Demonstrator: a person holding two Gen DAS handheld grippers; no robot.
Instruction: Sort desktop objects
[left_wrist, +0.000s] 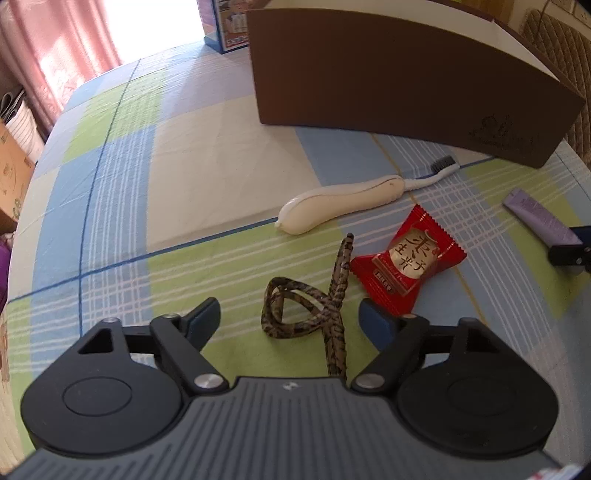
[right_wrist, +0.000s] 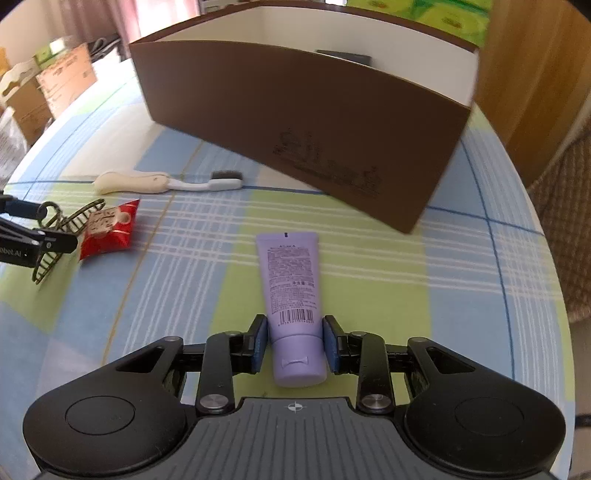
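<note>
Left wrist view: low over the checked tablecloth (left_wrist: 184, 166), facing the brown box (left_wrist: 388, 92), close. Right wrist view: similar height, further right, facing the same box. Both share the toothbrush (right_wrist: 166, 182), red packet (right_wrist: 109, 230) and purple tube (right_wrist: 291, 291).

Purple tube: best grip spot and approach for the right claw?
Grip the purple tube across its cap end, just above the cap, from the near side along its length. It lies flat, cap towards the right claw, whose open fingers already straddle that round, firm section; the far end is flat and thin.
</note>
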